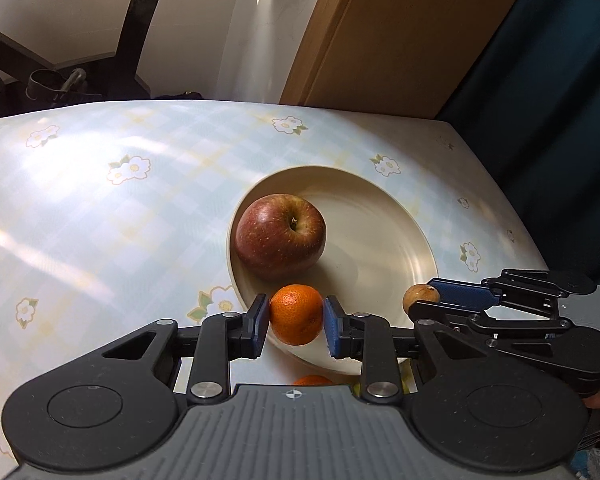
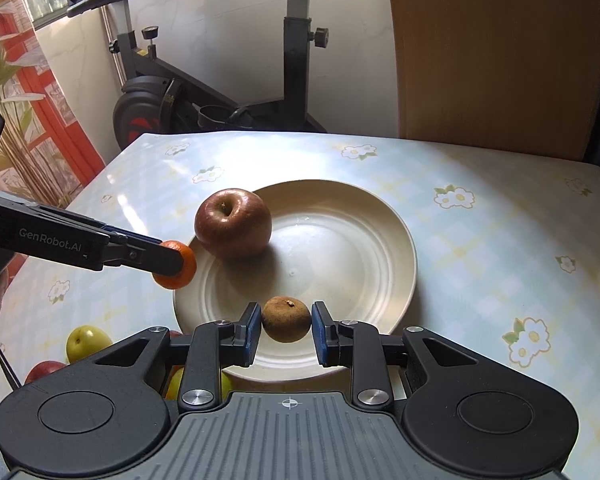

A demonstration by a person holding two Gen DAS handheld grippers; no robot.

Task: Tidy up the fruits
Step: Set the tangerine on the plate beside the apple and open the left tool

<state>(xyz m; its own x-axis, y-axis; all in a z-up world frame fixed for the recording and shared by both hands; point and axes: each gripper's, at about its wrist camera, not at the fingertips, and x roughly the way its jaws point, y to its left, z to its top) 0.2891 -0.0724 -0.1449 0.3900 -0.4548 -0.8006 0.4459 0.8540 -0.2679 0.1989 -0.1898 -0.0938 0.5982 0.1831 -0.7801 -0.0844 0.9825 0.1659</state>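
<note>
Left gripper [image 1: 296, 316] clamped on a mandarin [image 1: 296, 314], fingers [image 1: 260, 322] pressing its two sides near the widest girth. Fruit hangs over the near-left rim of the cream plate [image 1: 384, 236], clear of it as far as the right wrist view shows.

Right gripper [image 2: 286, 324] clamped on a small brown round fruit [image 2: 286, 319], possibly a longan or similar; it sits between the fingers above the plate's near edge.

Red apple [image 2: 233, 229] stands on the plate's left part, stem pit up and tipped slightly toward the cameras. More fruit waits on the counter [image 2: 480, 240] at near left: a green one [image 2: 86, 342], a red one partly hidden.

Handling, as judged: the mandarin is light, with soft loose skin that dents under hard squeeze; a grip across its equator suits it. The brown fruit looks light, with a thin dry rind, likely brittle. Both are roundish with no real long axis; the brown fruit's stem scar faces up and away. Both could roll once set down on the shallow plate.
</note>
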